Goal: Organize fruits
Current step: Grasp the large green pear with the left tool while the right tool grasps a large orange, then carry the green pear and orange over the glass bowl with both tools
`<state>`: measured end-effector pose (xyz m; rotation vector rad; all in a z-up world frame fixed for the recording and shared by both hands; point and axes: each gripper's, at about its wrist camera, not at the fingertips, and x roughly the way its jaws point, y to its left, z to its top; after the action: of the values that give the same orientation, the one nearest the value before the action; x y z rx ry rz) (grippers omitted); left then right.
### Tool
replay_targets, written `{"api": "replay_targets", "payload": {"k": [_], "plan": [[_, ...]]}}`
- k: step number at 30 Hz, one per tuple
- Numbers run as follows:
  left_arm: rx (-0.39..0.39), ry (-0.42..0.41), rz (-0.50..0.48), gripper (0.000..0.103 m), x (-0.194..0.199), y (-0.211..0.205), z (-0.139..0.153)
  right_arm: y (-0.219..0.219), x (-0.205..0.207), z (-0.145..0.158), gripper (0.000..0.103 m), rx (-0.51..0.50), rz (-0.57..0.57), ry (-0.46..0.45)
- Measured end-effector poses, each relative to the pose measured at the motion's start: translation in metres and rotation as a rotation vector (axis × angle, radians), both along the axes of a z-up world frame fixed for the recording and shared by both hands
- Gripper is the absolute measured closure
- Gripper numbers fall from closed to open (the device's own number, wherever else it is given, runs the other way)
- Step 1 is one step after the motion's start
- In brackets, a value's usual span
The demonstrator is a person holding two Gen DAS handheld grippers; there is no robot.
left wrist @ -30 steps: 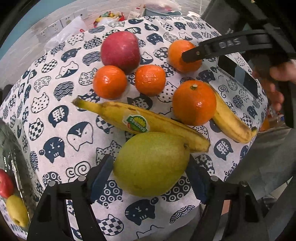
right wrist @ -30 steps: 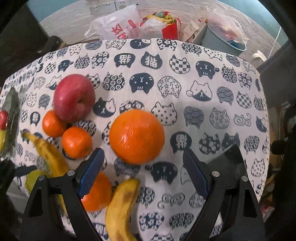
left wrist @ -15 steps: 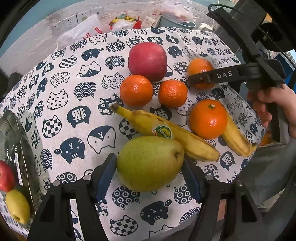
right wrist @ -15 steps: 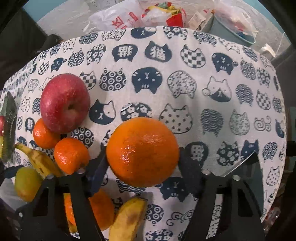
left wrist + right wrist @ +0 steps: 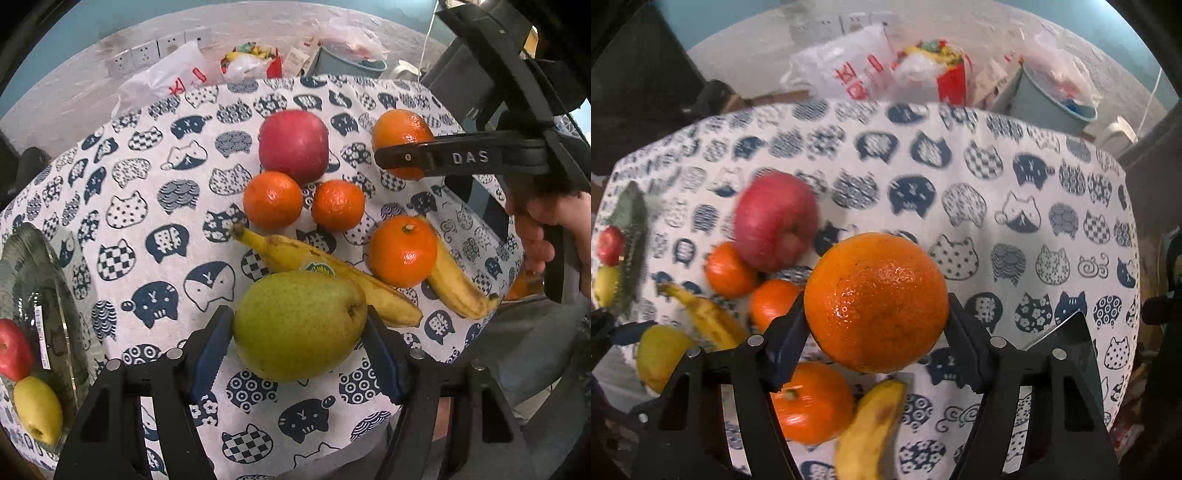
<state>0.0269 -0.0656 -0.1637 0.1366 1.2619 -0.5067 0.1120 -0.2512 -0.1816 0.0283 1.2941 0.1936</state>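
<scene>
My left gripper (image 5: pixel 299 343) is shut on a green pear (image 5: pixel 299 325), its blue pads pressing both sides, just above the cat-print cloth (image 5: pixel 155 206). My right gripper (image 5: pixel 875 325) is shut on a large orange (image 5: pixel 875 302), held above the cloth; the left wrist view shows this orange (image 5: pixel 400 133) behind that gripper's black finger (image 5: pixel 469 158). On the cloth lie a red apple (image 5: pixel 293 144), two small oranges (image 5: pixel 272 199) (image 5: pixel 338 208), a third orange (image 5: pixel 402 251) and two bananas (image 5: pixel 325 273) (image 5: pixel 454 284).
A glass plate (image 5: pixel 55 295) at the cloth's left edge holds a red apple (image 5: pixel 13 350) and a yellow fruit (image 5: pixel 37 410). Beyond the far edge stand plastic bags (image 5: pixel 849 70) and a grey bucket (image 5: pixel 1052 99). A person's hand (image 5: pixel 546 229) grips the right tool.
Both grippers have closed from standing wide around their fruit to pressing on it. Pear and large orange have risen off the cloth, and both views have pulled back from the table.
</scene>
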Motion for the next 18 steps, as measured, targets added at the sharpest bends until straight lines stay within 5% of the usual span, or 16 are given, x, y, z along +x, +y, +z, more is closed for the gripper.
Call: {"api": "replay_targets", "payload": {"k": [18], "plan": [[-0.031, -0.101, 0.169, 0.032, 0.002, 0.061, 0.044, 0.071, -0.011, 0.057, 0.034, 0.102, 0.162, -0.148]]}}
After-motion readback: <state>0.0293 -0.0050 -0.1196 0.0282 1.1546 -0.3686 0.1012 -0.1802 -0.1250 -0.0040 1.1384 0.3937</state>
